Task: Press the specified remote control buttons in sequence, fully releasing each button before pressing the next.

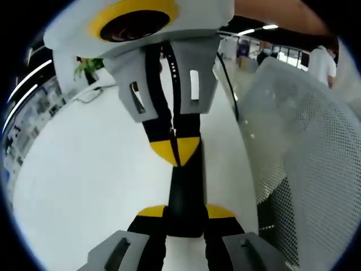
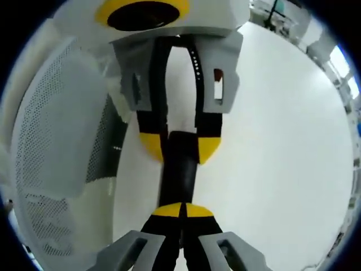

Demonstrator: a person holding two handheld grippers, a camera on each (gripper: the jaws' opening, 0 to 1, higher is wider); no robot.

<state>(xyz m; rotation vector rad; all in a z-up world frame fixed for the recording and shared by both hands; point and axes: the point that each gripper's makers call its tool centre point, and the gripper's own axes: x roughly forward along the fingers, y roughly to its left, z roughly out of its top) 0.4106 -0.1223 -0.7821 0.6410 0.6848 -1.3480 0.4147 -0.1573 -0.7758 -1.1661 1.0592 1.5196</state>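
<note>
A slim black remote control (image 1: 183,192) is held above the white table (image 1: 84,186), and my left gripper (image 1: 185,213) is shut on its near end, one yellow tip on each side. In the left gripper view my right gripper (image 1: 177,151) comes in from the top, shut, its joined yellow tips resting on the remote's far end. The right gripper view shows the same from the other side: my right gripper (image 2: 183,210) is shut with its tips on the remote (image 2: 179,175), while the left gripper (image 2: 180,145) clamps it from above. The buttons are hidden.
A white mesh chair back (image 1: 304,158) stands close beside the table edge, also seen as the chair (image 2: 56,130) in the right gripper view. A potted plant (image 1: 87,65) sits at the table's far end. A person in white (image 1: 321,62) stands far off.
</note>
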